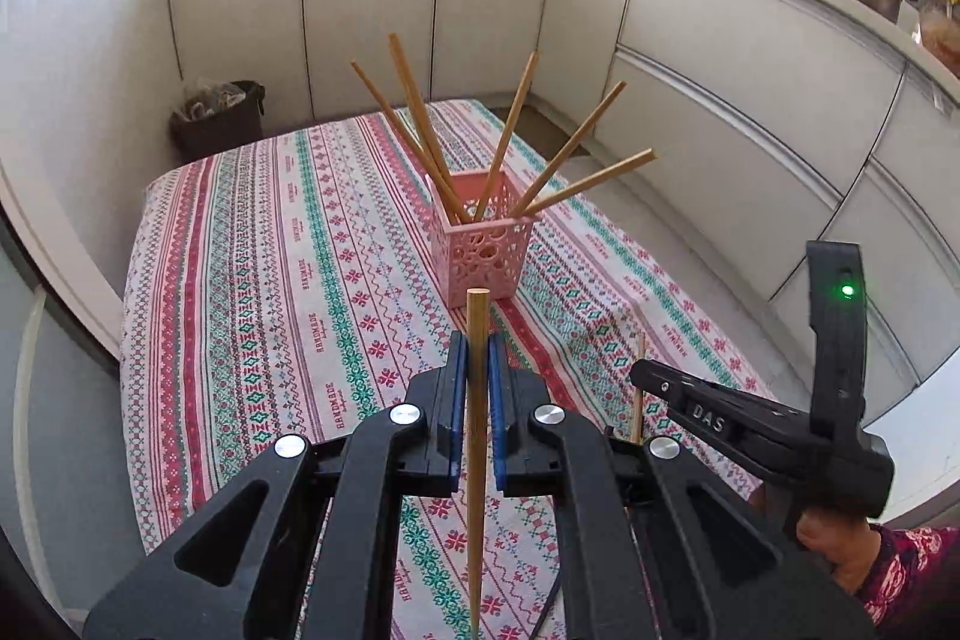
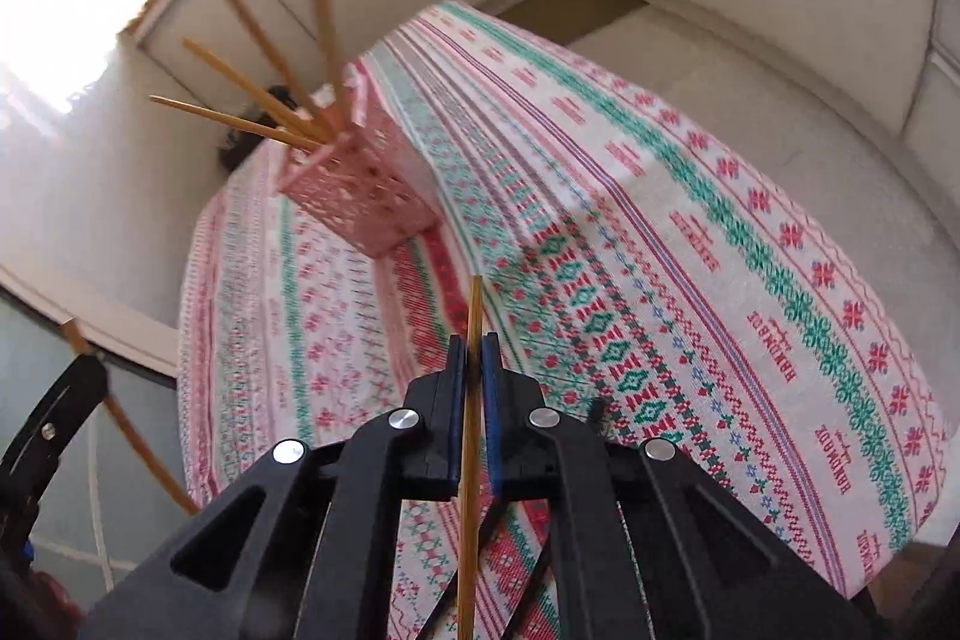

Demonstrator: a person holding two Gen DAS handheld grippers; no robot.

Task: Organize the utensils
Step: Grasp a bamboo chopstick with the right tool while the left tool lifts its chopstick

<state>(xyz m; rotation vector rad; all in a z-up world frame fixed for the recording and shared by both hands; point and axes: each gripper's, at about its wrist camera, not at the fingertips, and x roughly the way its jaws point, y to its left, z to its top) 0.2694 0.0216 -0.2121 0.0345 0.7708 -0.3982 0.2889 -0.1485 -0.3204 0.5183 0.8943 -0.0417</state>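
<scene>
A patterned cloth covers the table (image 1: pixel 252 280), with white cabinets (image 1: pixel 372 10) behind. On it stands a pink basket (image 1: pixel 480 250) holding five splayed chopsticks (image 1: pixel 414 100). The left tool (image 1: pixel 475 370) pinches one upright chopstick (image 1: pixel 477 400); the right tool (image 2: pixel 474 370) pinches another chopstick (image 2: pixel 471 430), both short of the basket.

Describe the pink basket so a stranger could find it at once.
Start at the table under the striped patterned tablecloth. Near its middle stands a small square pink basket with lacy cut-out walls. It is the only container there, with five wooden chopsticks fanning out of its top.
</scene>
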